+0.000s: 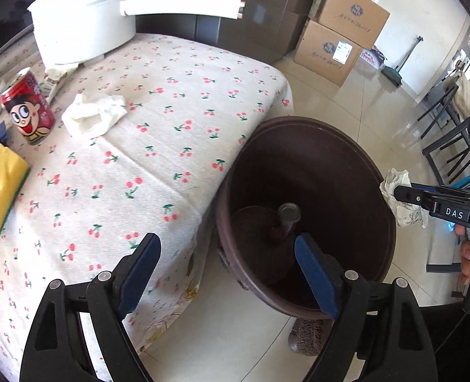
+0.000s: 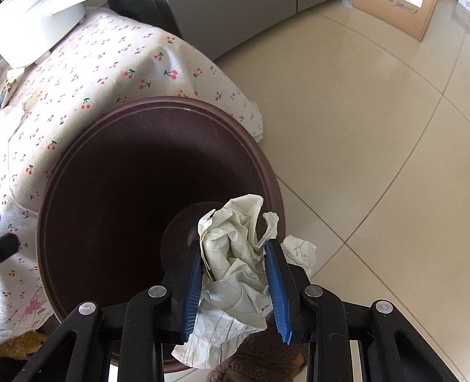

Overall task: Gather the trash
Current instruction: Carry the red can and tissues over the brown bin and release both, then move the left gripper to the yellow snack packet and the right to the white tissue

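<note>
The right gripper [image 2: 236, 273] has its blue-padded fingers [image 2: 192, 289] pressed in on a crumpled sheet of paper [image 2: 235, 270], pale with faint lines and sketch marks, which bulges up between them and hangs out below. It hovers over the near rim of a round brown bin [image 2: 75, 191] that stands on the tiled floor [image 2: 378, 159], tight against the edge of the table [image 2: 85, 73].

The left gripper [image 1: 227, 273] has its fingers [image 1: 141, 270] spread wide with nothing between them; one finger is over the table's edge, the other over the mouth of the bin [image 1: 346, 159]. Down on the bin's dark bottom lies a can [image 1: 287, 219], its metal end turned upward. From this side the right gripper [image 1: 403, 195] shows at the far rim of the bin, the paper [image 1: 400, 197] bunched at its tip, with the fingers of a person's hand [image 1: 468, 254] on its handle.

The table wears a white cloth printed with red cherries [image 1: 171, 127]. On it, well away from the bin, sit a crumpled white tissue [image 1: 93, 114], an upright red drink can with a cartoon face [image 1: 28, 108] just beside it, and a yellow sponge [image 1: 1, 187] nearer the edge. A white electric pot with a long handle [image 1: 85, 16] stands at the back. Cardboard boxes [image 1: 340, 35] are stacked on the floor beyond.
</note>
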`<control>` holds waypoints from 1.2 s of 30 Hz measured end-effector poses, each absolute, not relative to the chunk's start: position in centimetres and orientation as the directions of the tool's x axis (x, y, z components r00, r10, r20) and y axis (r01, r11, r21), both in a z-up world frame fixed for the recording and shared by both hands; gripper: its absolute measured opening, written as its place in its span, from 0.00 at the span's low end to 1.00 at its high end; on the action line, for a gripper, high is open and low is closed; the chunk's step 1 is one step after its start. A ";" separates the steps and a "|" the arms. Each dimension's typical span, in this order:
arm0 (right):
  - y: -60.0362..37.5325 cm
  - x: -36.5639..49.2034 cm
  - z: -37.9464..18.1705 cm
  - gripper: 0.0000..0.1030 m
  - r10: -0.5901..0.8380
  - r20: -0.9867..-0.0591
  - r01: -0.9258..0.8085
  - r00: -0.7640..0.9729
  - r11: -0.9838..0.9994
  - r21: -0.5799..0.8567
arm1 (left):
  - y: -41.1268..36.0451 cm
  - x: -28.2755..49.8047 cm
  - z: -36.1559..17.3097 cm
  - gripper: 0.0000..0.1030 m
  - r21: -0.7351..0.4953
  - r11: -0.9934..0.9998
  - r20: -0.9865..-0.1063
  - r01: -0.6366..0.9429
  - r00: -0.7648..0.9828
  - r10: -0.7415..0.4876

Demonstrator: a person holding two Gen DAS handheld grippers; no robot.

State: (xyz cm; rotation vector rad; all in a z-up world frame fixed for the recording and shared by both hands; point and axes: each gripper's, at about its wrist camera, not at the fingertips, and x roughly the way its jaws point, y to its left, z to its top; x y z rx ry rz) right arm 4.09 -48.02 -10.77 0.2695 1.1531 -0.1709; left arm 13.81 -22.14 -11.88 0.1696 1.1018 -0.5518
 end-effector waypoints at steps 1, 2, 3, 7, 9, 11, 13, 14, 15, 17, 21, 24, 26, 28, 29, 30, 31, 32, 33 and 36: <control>-47.8 4.2 -10.7 0.34 -0.001 -0.918 0.265 0.398 0.957 0.114 | -21.7 13.7 -11.6 0.86 -0.133 0.859 -0.879 0.494 0.342 -0.333; -47.5 4.4 -10.7 0.34 -0.006 -0.918 0.260 0.397 0.960 0.106 | -20.9 13.6 -11.2 0.86 -0.128 0.864 -0.877 0.486 0.351 -0.327; -47.2 4.5 -10.7 0.34 -0.010 -0.918 0.255 0.396 0.962 0.100 | -20.2 13.6 -10.9 0.87 -0.125 0.869 -0.875 0.478 0.359 -0.324; -46.1 5.3 -10.4 0.35 -0.010 -0.918 0.242 0.397 0.966 0.094 | -17.5 13.5 -9.8 0.89 -0.116 0.889 -0.871 0.443 0.386 -0.305; -45.5 5.8 -10.3 0.35 -0.015 -0.917 0.235 0.399 0.968 0.087 | -16.0 13.5 -9.5 0.89 -0.110 0.899 -0.870 0.424 0.396 -0.293; -44.7 6.2 -10.2 0.36 -0.020 -0.916 0.227 0.400 0.971 0.078 | -14.0 13.4 -9.2 0.89 -0.105 0.909 -0.871 0.403 0.403 -0.279; -44.1 6.6 -10.1 0.37 -0.024 -0.916 0.220 0.400 0.973 0.070 | -12.3 13.3 -8.9 0.89 -0.101 0.917 -0.871 0.385 0.411 -0.268; -43.7 6.9 -10.1 0.37 -0.024 -0.917 0.218 0.399 0.973 0.070 | -11.1 13.1 -8.7 0.89 -0.099 0.921 -0.871 0.376 0.415 -0.263; -43.5 7.1 -10.1 0.37 -0.022 -0.917 0.218 0.398 0.973 0.072 | -10.5 13.1 -8.6 0.89 -0.098 0.925 -0.871 0.368 0.418 -0.259; -43.1 7.4 -10.0 0.48 -0.018 -0.917 0.222 0.399 0.972 0.078 | -9.2 12.7 -8.4 0.89 -0.095 0.931 -0.869 0.352 0.427 -0.250; -42.0 8.0 -9.7 0.75 0.001 -0.912 0.226 0.410 0.969 0.102 | -6.9 12.4 -8.0 0.93 -0.089 0.943 -0.868 0.319 0.440 -0.231; -40.8 8.4 -9.2 0.80 0.009 -0.910 0.208 0.415 0.973 0.104 | -5.2 12.1 -7.7 1.00 -0.079 0.953 -0.866 0.292 0.453 -0.210; -39.6 8.8 -8.9 0.83 0.007 -0.909 0.192 0.418 0.977 0.096 | -4.0 11.9 -7.7 1.00 -0.071 0.959 -0.866 0.275 0.460 -0.196; -38.4 9.2 -8.5 0.85 0.010 -0.907 0.172 0.422 0.981 0.091 | -2.7 11.6 -7.6 1.00 -0.064 0.964 -0.867 0.258 0.464 -0.182; -37.7 9.4 -8.3 0.86 0.014 -0.905 0.161 0.425 0.983 0.090 | -2.1 11.5 -7.5 1.00 -0.063 0.967 -0.867 0.248 0.466 -0.176; -37.0 9.6 -8.1 0.86 0.019 -0.904 0.148 0.428 0.985 0.091 | -1.4 11.3 -7.4 1.00 -0.064 0.969 -0.867 0.238 0.468 -0.172; -36.3 9.8 -7.9 0.87 0.024 -0.902 0.136 0.431 0.986 0.092 | -0.7 11.2 -7.4 1.00 -0.066 0.972 -0.867 0.227 0.470 -0.168; -35.6 10.0 -7.6 0.87 0.031 -0.899 0.123 0.436 0.988 0.094 | 0.1 11.1 -7.3 1.00 -0.068 0.974 -0.866 0.215 0.472 -0.165; -34.9 10.2 -7.4 0.87 0.038 -0.897 0.110 0.441 0.989 0.096 | 0.8 11.0 -7.2 1.00 -0.070 0.977 -0.865 0.203 0.475 -0.160; -32.8 10.7 -6.7 0.89 0.061 -0.889 0.073 0.454 0.992 0.105 | 3.0 10.7 -7.1 1.00 -0.078 0.983 -0.863 0.165 0.483 -0.149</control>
